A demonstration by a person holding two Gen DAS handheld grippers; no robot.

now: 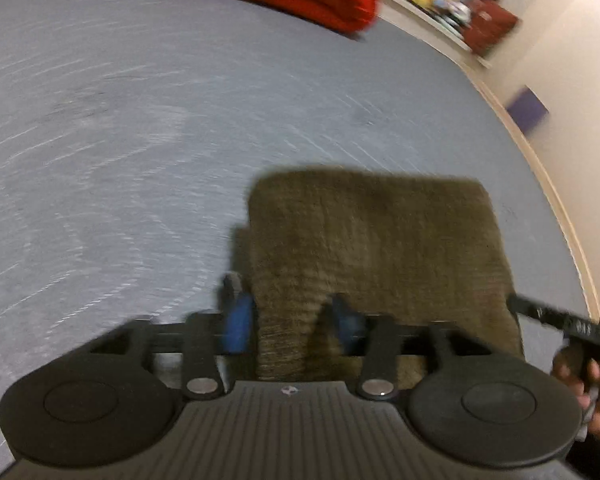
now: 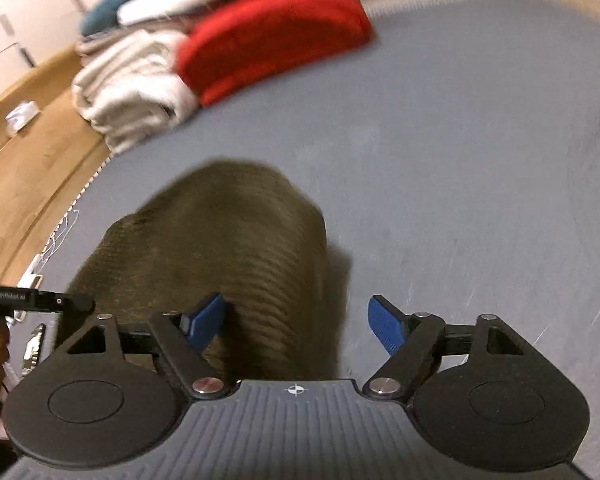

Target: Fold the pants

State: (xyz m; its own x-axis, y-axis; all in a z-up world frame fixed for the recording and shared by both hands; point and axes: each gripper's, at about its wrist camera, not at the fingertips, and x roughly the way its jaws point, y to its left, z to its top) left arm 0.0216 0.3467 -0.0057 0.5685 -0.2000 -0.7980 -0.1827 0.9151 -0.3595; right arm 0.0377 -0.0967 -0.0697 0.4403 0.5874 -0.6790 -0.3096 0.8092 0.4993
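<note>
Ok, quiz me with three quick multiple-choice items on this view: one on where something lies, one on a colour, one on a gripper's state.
1. Where does the red folded cloth lie from the brown pants?
A farther away on the bed
B under them
C on the floor

2. What colour are the gripper's finger pads?
A red
B blue
C white

3. How is the right gripper?
A shut on the pants
B open
C shut on the bed

Answers: 1 A, bare bedsheet separates them; 2 B, both pads are blue; 3 B, fingers spread apart, squeezing nothing.
</note>
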